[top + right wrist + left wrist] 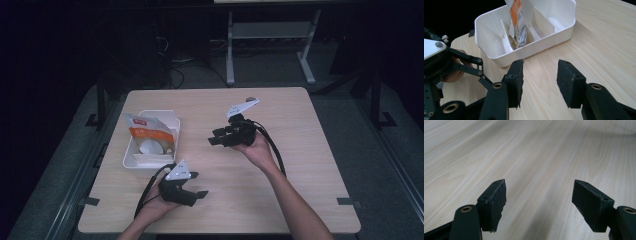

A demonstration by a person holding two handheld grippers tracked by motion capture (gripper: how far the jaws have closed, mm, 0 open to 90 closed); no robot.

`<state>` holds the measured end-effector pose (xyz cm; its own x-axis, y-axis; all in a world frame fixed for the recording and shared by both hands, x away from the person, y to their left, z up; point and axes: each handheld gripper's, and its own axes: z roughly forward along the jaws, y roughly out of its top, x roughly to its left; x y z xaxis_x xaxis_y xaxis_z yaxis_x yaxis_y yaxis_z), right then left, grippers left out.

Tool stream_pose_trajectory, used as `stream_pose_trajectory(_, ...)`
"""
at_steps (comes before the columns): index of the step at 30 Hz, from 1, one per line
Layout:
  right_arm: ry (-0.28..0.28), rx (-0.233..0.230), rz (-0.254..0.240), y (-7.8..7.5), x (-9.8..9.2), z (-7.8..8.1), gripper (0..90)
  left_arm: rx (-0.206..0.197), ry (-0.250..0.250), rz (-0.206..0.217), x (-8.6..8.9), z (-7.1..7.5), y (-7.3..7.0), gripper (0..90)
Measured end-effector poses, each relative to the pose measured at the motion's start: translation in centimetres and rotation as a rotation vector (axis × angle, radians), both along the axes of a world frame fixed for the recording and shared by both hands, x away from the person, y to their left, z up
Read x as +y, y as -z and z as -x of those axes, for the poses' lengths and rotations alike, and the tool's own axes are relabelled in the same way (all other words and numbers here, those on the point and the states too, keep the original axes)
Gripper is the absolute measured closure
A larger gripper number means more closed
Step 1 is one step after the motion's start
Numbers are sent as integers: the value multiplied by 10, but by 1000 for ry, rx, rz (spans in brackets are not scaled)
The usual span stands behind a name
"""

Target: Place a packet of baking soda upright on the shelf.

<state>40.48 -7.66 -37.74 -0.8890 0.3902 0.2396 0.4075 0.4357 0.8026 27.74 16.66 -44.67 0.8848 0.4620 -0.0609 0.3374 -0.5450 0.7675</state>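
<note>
Packing looked to be the step in hand: the orange-and-white foil packet (pixel 147 136) stood tilted in the middle compartment of the white plastic divided bin (pixel 134 162) near the left edge of the pale wooden table (pixel 300 165). Right tool (pixel 216 138) hung just right of the bin, aimed at it, jaws apart with nothing between them. Left tool (pixel 196 194) rested low near the table's front edge, jaws spread wide over bare wood. Judging by this, the packet seemed placed; any next move would call for pushing it down flat or fetching another item.
</note>
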Motion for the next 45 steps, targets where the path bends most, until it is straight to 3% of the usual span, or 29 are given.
stream_pose_trajectory(22, 77, 7, -12, 7, -56, 17, 458, -1, -4, -1, -2, -1, 1, 272)
stream_pose_trajectory(28, 93, 39, -15, 9, -73, 23, 439, -9, -12, 0, -2, -3, 0, 272)
stream_pose_trajectory(45, 139, 31, -37, 18, -109, 41, 394, -7, -23, 8, -4, -5, 1, 267)
